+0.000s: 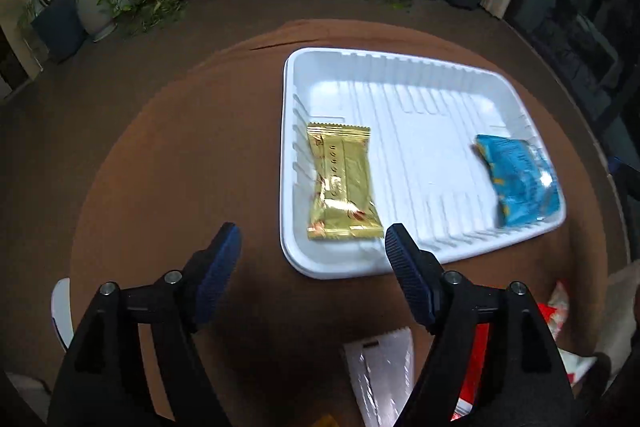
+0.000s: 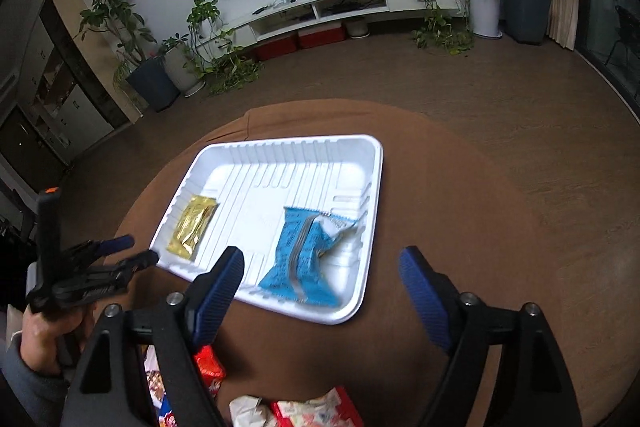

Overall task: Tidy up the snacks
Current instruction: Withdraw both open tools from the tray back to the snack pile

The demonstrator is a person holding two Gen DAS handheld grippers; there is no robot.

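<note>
I have the left gripper hanging over the brown tabletop with its fingers spread wide and nothing between them, its tips just short of the near edge of the white foam tray. Through that camera the gold snack packet lies flat in the tray at about twelve o'clock from the claw, against the tray's left wall, and the blue snack packet lies against the opposite wall at about two o'clock, blurred. My right gripper is also spread wide and empty, above the table near the tray's near edge. From it the blue packet sits at twelve o'clock, the gold one at ten. More red and white snack packets lie loose on the table at six o'clock.
</note>
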